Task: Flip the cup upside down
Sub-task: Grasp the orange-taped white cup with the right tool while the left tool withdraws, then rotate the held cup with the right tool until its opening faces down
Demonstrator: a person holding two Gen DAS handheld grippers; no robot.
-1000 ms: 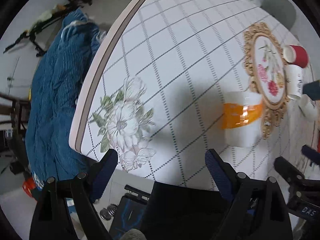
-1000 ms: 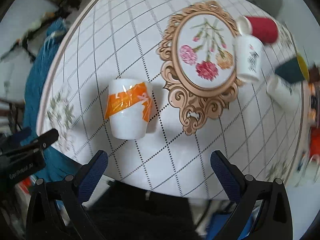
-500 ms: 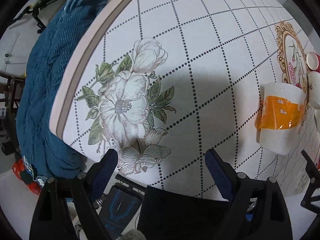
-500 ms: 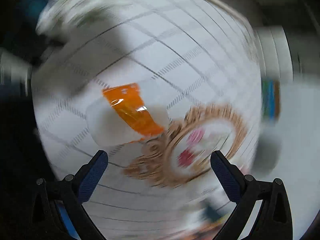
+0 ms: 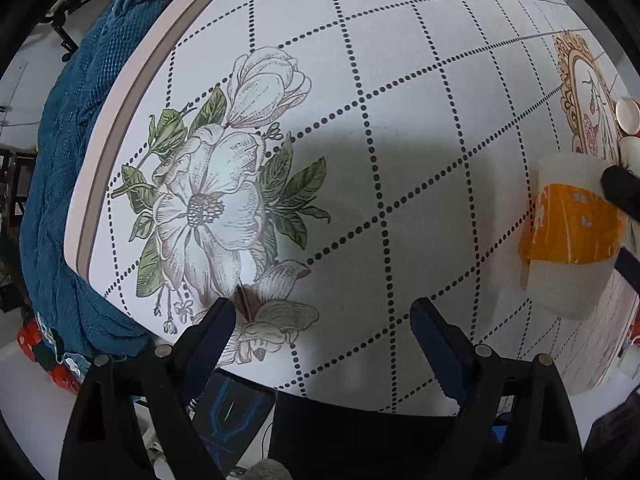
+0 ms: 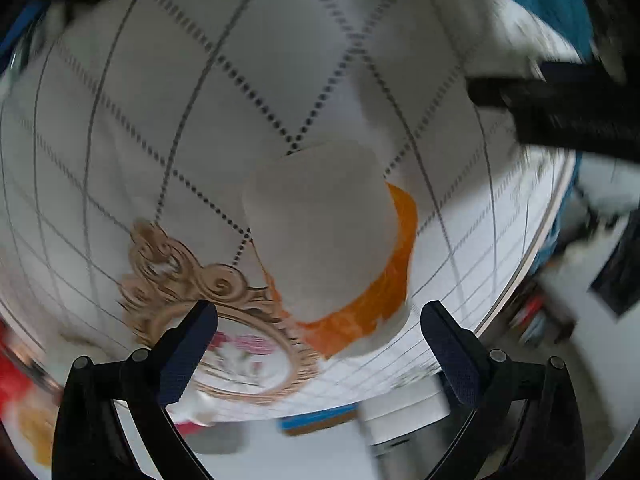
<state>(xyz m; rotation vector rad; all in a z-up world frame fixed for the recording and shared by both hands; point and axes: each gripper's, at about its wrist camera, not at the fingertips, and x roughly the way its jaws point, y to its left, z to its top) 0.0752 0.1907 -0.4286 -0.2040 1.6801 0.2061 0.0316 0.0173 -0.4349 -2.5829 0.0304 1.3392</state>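
Right hand-held gripper (image 6: pixel 318 338) has swung over the blurred cup (image 6: pixel 320 232), jaws wide, empty.

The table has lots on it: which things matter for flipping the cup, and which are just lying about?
For the job:
white cup with orange band
right gripper, open around it
left gripper, open, idle

Just lying about:
red cup
blue cloth
flowered table

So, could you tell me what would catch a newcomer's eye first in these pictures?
Probably the white cup with the orange band, dead centre in the right wrist view, just ahead of the open right hand-held gripper. In the left wrist view it is the large printed flower on the tablecloth, ahead of the open left hand-held gripper, with blue fabric beyond the table's edge.
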